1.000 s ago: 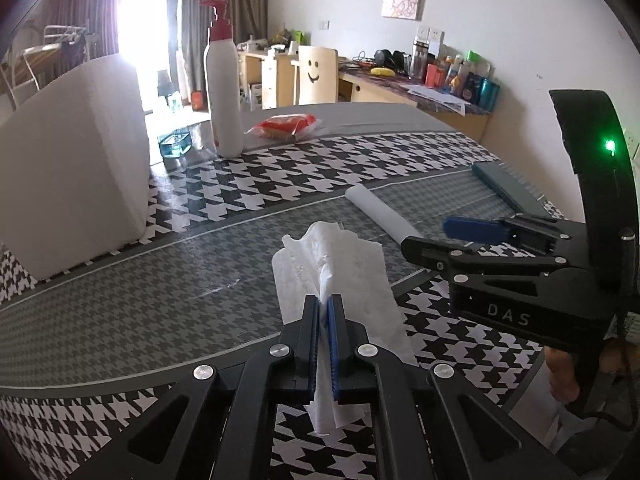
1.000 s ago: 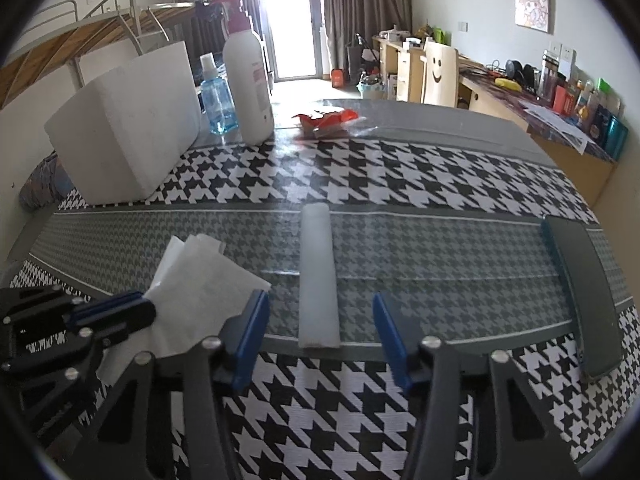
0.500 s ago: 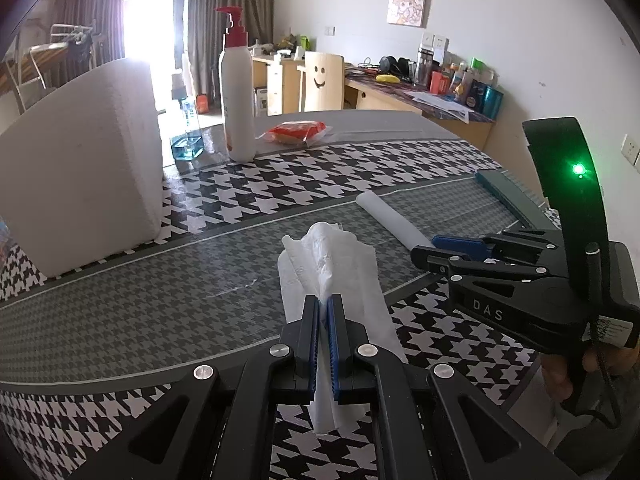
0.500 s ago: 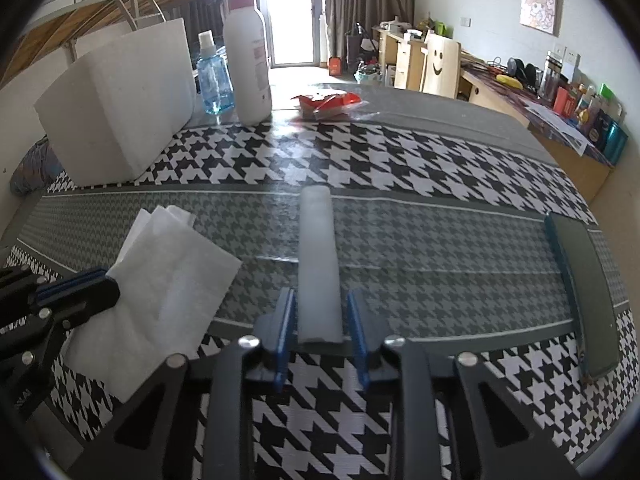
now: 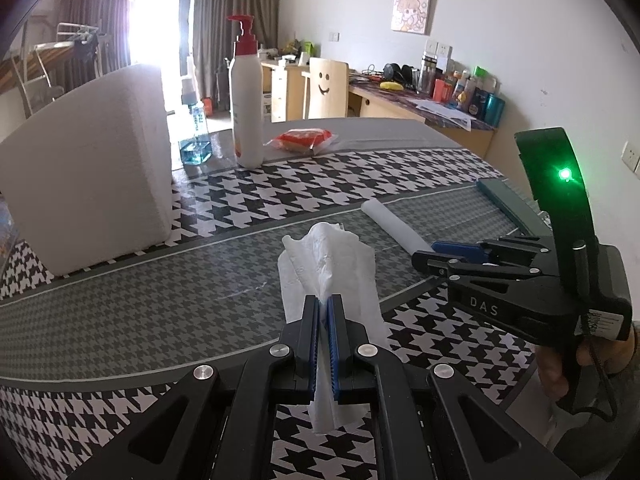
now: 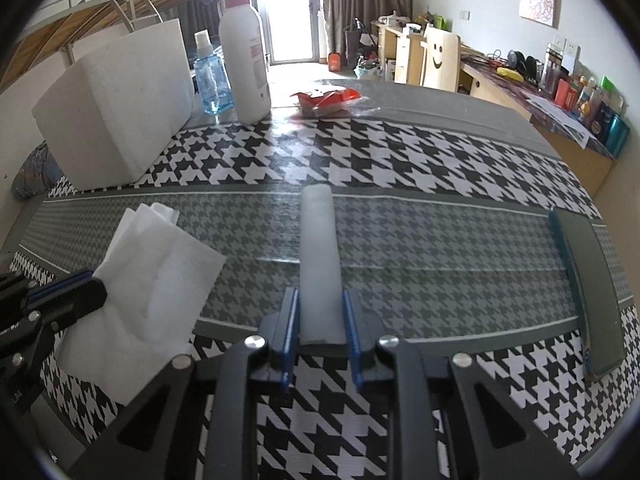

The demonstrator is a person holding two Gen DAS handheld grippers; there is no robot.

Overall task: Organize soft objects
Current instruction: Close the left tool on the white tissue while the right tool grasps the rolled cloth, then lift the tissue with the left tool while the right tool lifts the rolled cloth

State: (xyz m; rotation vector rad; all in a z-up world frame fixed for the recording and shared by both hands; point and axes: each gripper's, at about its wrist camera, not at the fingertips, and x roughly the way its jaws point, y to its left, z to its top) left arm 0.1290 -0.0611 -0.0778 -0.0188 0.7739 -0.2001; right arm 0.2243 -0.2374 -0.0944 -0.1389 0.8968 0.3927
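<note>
A crumpled white tissue (image 5: 328, 264) lies on the houndstooth table, its near end pinched upright between the pads of my shut left gripper (image 5: 324, 304). To its right lies a white foam roll (image 5: 392, 224), pointing away across the table. My right gripper (image 6: 320, 300) is shut on the near end of this roll (image 6: 318, 248), one blue pad pressing on each side. In the right wrist view the tissue (image 6: 156, 256) spreads flat at the left, with the left gripper (image 6: 80, 286) on its near corner. The right gripper (image 5: 436, 250) also shows in the left wrist view.
A big white foam block (image 5: 92, 168) stands at the back left. Beside it are a white pump bottle (image 5: 246, 108), a small blue bottle (image 6: 212, 76) and a red packet (image 5: 304, 138). A flat dark green case (image 6: 588, 284) lies at the right. The table's near edge is just under both grippers.
The right gripper's jaws, wide apart a second ago, have come together on the near end of the foam roll. The left gripper has kept its grip on the tissue.
</note>
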